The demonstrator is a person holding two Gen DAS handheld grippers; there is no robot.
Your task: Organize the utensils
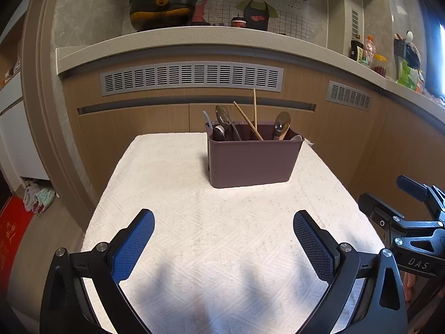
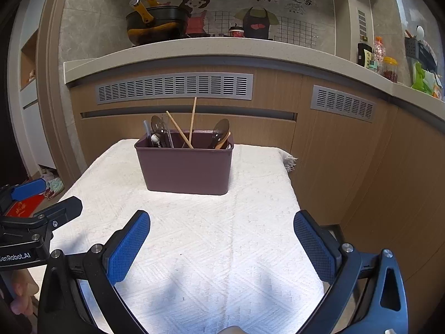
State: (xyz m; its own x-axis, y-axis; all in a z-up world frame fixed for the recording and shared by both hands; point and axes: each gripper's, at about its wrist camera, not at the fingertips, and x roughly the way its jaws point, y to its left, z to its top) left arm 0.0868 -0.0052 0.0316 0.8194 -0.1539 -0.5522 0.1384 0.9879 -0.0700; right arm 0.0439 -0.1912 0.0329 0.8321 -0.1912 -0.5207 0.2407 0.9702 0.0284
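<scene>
A mauve plastic utensil holder (image 1: 254, 161) (image 2: 185, 164) stands on the white cloth toward the far end of the table. It holds two wooden chopsticks (image 1: 247, 121) (image 2: 185, 128), a metal spoon (image 1: 281, 123) (image 2: 220, 132), a wooden spoon (image 2: 224, 142) and dark utensils (image 1: 224, 128) (image 2: 157, 132) at its left end. My left gripper (image 1: 224, 220) is open and empty above the cloth, short of the holder. My right gripper (image 2: 222, 220) is open and empty, also short of the holder. Each gripper shows at the edge of the other's view: the right one (image 1: 389, 197) and the left one (image 2: 47, 197).
The white textured cloth (image 1: 194, 236) (image 2: 208, 236) covers a small table. Behind it stand wooden cabinets with grey vents (image 1: 192, 78) (image 2: 175, 86) under a countertop. A black pan (image 1: 162, 8) (image 2: 155, 23) and jars (image 1: 379, 65) (image 2: 389, 68) sit on the countertop.
</scene>
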